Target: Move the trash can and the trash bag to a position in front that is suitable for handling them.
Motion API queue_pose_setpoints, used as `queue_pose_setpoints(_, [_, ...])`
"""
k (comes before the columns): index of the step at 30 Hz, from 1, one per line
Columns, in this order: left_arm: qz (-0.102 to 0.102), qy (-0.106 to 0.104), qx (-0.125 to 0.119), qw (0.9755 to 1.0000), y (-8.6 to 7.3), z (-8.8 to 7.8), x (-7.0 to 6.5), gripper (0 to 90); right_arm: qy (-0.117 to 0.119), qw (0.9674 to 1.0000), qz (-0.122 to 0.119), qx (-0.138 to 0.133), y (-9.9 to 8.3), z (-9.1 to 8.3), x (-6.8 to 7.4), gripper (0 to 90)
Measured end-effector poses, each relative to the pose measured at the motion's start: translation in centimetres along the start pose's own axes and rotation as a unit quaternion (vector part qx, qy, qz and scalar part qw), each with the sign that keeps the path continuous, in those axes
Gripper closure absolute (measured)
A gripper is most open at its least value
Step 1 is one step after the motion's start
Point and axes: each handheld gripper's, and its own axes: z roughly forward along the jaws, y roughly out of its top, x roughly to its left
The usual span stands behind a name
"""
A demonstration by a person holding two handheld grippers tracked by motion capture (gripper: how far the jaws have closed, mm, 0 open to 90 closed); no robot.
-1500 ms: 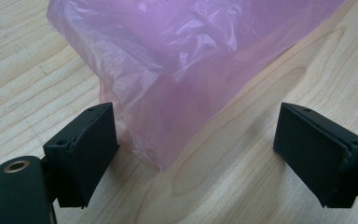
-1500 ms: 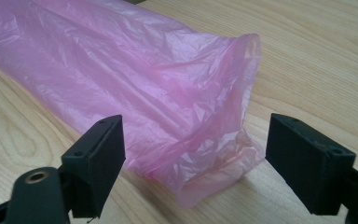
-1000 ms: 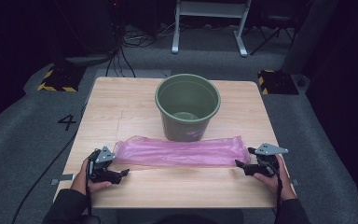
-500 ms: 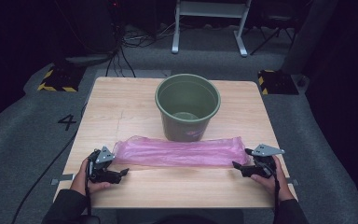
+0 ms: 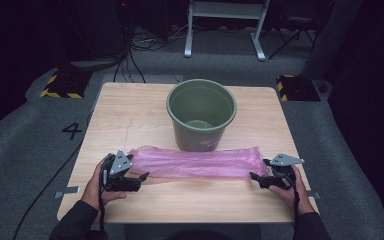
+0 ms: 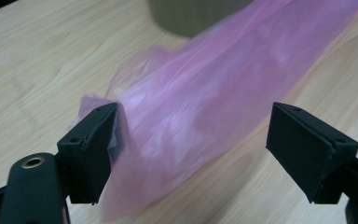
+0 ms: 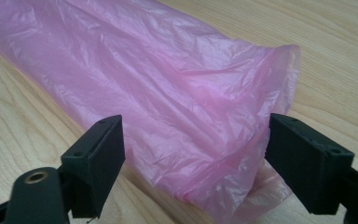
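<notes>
1. The pink bag [image 5: 195, 162] lies flat on the table [image 5: 130, 115], just near of the green bucket [image 5: 201, 120]; its long side runs left to right
2. The left gripper [image 5: 141, 177] sits at the bag's left end and the right gripper [image 5: 256, 177] at its right end, so each hand is close to its own end
3. The left jaws have just been closing a little but are wide apart; the bag end lies between them, brushing one pad [image 6: 93, 154], not pinched
4. The right jaws are wide apart too, with the bag end between them, not squeezed
</notes>
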Motion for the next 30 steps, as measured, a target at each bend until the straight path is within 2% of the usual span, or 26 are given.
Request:
queue_pose_setpoints(2, [0.006, 0.002, 0.005, 1.0000, 0.3, 0.6, -0.2, 18.4, -0.001, 1.0000, 0.001, 0.003, -0.1, 0.1, 0.0, 20.3])
queue_pose_setpoints(4, [0.004, -0.001, 0.009, 1.0000, 0.5, 1.2, -0.1, 18.1, 0.000, 1.0000, 0.001, 0.004, -0.1, 0.2, 0.0, 20.4])
queue_pose_setpoints(7, [0.011, 0.008, 0.012, 0.9998, 1.0, 1.0, 0.1, 18.6, -0.001, 1.0000, 0.001, 0.006, -0.2, 0.2, -0.1, 20.5])
queue_pose_setpoints(9, [0.008, 0.012, 0.003, 0.9999, 1.2, 0.7, 0.2, 18.9, -0.002, 1.0000, 0.001, 0.007, -0.2, 0.2, -0.1, 20.5])
queue_pose_setpoints(10, [-0.005, 0.010, -0.016, 0.9998, 1.7, 0.1, 0.5, 19.5, -0.003, 0.9999, 0.004, 0.010, -0.3, 0.3, -0.1, 20.5])
queue_pose_setpoints(12, [-0.011, 0.010, -0.029, 0.9995, 2.2, -0.2, 0.6, 19.8, -0.004, 0.9999, 0.003, 0.010, -0.3, 0.4, -0.2, 20.5])
queue_pose_setpoints(14, [-0.004, 0.017, -0.031, 0.9994, 2.6, 0.0, 0.5, 19.7, -0.004, 0.9999, 0.002, 0.013, -0.3, 0.4, -0.1, 20.6])
queue_pose_setpoints(16, [-0.002, 0.014, -0.031, 0.9994, 2.8, 0.1, 0.4, 19.7, -0.005, 0.9999, 0.001, 0.015, -0.3, 0.5, -0.1, 20.6])
queue_pose_setpoints(23, [0.018, -0.005, -0.033, 0.9993, 5.4, 2.4, -0.8, 20.1, -0.003, 0.9998, 0.001, 0.018, -0.3, 0.6, -0.1, 20.6])
queue_pose_setpoints(27, [0.007, -0.019, -0.042, 0.9989, 6.6, 3.9, -0.9, 20.5, -0.003, 0.9998, 0.002, 0.019, -0.3, 0.6, -0.1, 20.7])
queue_pose_setpoints(30, [0.000, -0.020, -0.048, 0.9986, 7.4, 5.0, -1.0, 20.6, -0.002, 0.9998, 0.002, 0.019, -0.3, 0.6, -0.1, 21.1])
